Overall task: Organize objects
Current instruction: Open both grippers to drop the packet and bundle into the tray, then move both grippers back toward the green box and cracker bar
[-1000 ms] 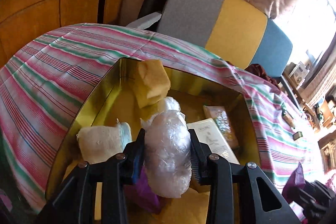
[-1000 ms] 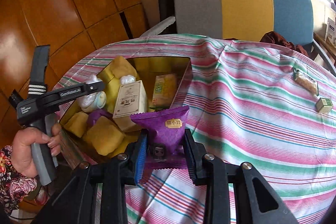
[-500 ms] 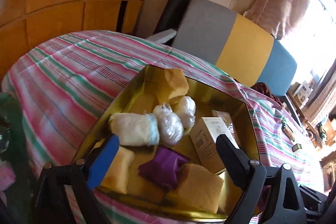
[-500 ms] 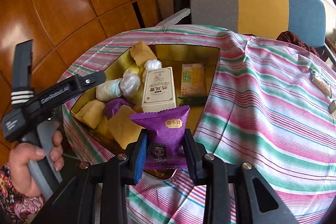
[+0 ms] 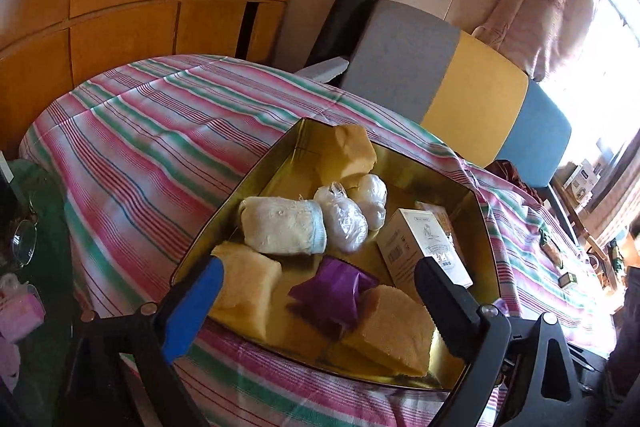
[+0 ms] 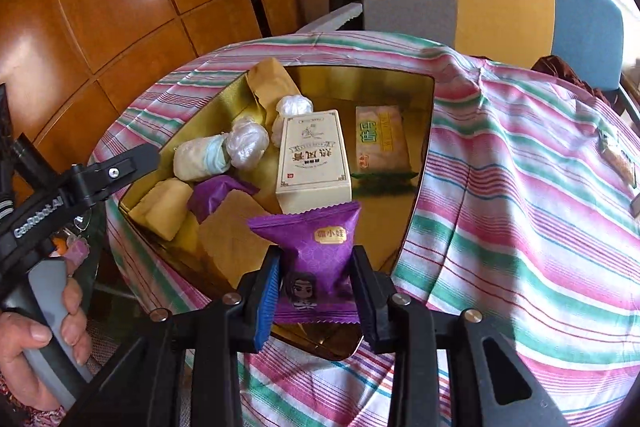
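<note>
Clamping purple snack packet, right gripper jaws just easing apart — above gold tin at 6 o'clock; left gripper spread wide, empty.

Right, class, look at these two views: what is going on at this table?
A person with a gripper in each hand is packing snacks into a gold tin on a striped tablecloth. The right gripper holds a purple snack packet above the tin's near edge. The left gripper hovers open and empty over the tin.
</note>
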Demonstrator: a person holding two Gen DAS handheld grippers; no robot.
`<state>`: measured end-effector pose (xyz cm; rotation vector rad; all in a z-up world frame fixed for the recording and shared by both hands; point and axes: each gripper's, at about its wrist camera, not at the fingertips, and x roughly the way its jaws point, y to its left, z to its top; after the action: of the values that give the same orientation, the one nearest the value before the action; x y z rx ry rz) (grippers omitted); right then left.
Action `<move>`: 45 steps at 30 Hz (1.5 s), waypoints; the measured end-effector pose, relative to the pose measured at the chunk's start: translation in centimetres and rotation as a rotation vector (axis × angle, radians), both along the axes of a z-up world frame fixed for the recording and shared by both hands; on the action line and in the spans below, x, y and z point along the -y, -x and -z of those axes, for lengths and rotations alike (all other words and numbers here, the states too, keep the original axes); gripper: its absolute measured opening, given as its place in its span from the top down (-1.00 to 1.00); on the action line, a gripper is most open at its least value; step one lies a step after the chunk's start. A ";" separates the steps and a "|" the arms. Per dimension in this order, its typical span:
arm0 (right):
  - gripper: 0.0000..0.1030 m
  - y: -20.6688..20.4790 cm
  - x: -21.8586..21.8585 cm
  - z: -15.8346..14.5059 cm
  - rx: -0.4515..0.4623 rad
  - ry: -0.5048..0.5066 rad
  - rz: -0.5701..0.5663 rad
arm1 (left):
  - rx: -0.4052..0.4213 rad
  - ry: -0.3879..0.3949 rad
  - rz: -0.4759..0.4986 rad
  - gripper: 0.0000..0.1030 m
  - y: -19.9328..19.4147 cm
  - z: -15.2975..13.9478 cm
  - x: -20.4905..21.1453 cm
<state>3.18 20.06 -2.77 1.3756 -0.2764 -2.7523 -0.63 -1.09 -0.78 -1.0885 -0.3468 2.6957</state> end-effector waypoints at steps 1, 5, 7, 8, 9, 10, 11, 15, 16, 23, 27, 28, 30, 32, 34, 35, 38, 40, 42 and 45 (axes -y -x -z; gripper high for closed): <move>0.31 0.0 0.0 0.1 0.002 -0.001 0.005 | -0.002 0.003 -0.001 -0.88 -0.1 -0.1 0.1; 0.26 -0.2 0.0 0.0 -0.012 0.007 0.003 | -0.008 0.002 -0.008 -0.90 -0.4 -0.2 0.2; 0.25 -0.3 -0.3 -0.2 -0.018 0.021 0.006 | -0.010 0.001 -0.006 -0.90 -0.4 -0.3 0.1; 0.24 -0.3 -0.4 -0.2 -0.020 0.031 0.009 | -0.013 0.004 -0.006 -0.90 -0.5 -0.4 0.0; 0.24 -0.4 -0.5 -0.3 -0.022 0.037 0.012 | -0.015 0.009 -0.003 -0.90 -0.5 -0.5 -0.2; 0.24 -0.4 -0.6 -0.4 -0.022 0.039 0.015 | -0.016 0.011 0.003 -0.90 -0.6 -0.5 -0.3; 0.24 -0.5 -0.7 -0.4 -0.022 0.041 0.016 | -0.017 0.012 0.007 -0.90 -0.6 -0.6 -0.5; 0.24 -0.7 -0.8 -0.8 -0.031 0.043 0.021 | -0.026 0.030 0.023 -0.90 -1.0 -0.9 -1.3; 0.24 -0.8 -0.9 -0.9 -0.033 0.047 0.022 | -0.028 0.032 0.028 -0.90 -1.1 -0.9 -1.5; 0.24 -1.3 -2.5 -1.6 -0.046 0.039 0.068 | -0.036 0.059 0.071 -0.92 -1.8 -1.4 -3.4; 0.24 -1.8 -4.4 -1.6 -0.037 0.031 0.117 | -0.042 0.068 0.100 -0.92 -2.3 -1.7 -4.6; 0.24 -2.0 -5.0 -1.6 -0.036 0.030 0.133 | -0.042 0.069 0.109 -0.93 -2.4 -1.8 -5.0; 0.24 -2.2 -6.1 -1.5 -0.029 0.025 0.163 | -0.042 0.072 0.126 -0.93 -2.5 -1.9 -5.7; 0.24 -2.6 -7.3 -1.4 -0.022 0.023 0.193 | -0.043 0.076 0.146 -0.94 -2.8 -2.0 -6.4; 0.24 -3.0 -8.4 -1.2 -0.017 0.021 0.217 | -0.040 0.083 0.166 -0.94 -3.1 -2.0 -7.3; 0.24 -3.1 -9.0 -1.1 -0.014 0.021 0.230 | -0.043 0.083 0.176 -0.94 -3.2 -2.0 -7.7; 0.24 -3.6 -10.6 -0.8 -0.009 0.016 0.269 | -0.046 0.093 0.210 -0.94 -3.7 -2.1 -9.1; 0.24 -4.1 -11.7 -0.6 -0.005 0.012 0.302 | -0.050 0.098 0.231 -0.94 -4.0 -2.2 -10.1; 0.24 -4.6 -12.8 -0.3 0.003 0.011 0.329 | -0.049 0.106 0.255 -0.94 -4.2 -2.3 -11.1; 0.24 -5.2 -14.6 0.0 0.011 0.005 0.369 | -0.050 0.125 0.287 -0.94 -4.8 -2.2 -12.7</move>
<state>8.36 34.61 -2.80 1.4699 -0.5929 -3.0265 4.13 11.63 1.40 -1.0132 -0.0111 2.5087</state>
